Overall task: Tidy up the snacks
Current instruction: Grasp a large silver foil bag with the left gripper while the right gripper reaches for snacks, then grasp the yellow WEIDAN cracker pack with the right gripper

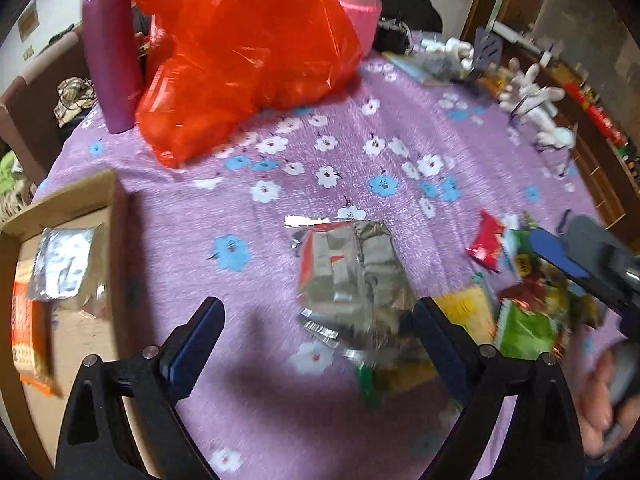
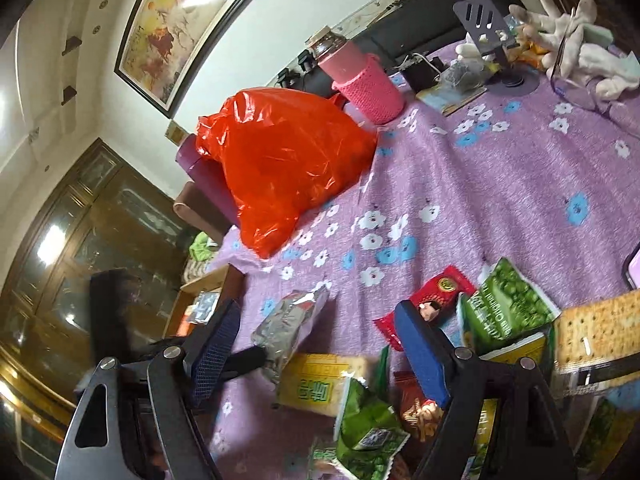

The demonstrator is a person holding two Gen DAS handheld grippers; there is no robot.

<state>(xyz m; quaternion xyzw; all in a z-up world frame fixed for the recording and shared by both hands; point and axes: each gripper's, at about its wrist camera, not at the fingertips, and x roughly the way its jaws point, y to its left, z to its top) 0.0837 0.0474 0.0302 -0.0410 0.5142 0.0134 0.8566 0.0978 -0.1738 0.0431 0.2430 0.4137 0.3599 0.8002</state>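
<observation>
Your desk (image 1: 280, 420) wears a purple flowered cloth, with a big red plastic bag (image 1: 244, 52) slumped at its far side between a purple bottle (image 1: 110, 60) and a pink flask (image 1: 358, 8). At the left edge sits your cardboard box (image 1: 80, 200), already holding a silver packet (image 1: 64, 264) and an orange one (image 1: 28, 332). A heap of snack packets (image 2: 400, 400), green, red and yellow, lies on the cloth at the right. One silver foil snack pack (image 1: 348, 276) lies alone, mid-cloth, just ahead of your left tool (image 1: 316, 320), whose jaws stand spread and grasp nothing. Your right tool (image 2: 316, 332) hangs released too, empty, above the heap.
</observation>
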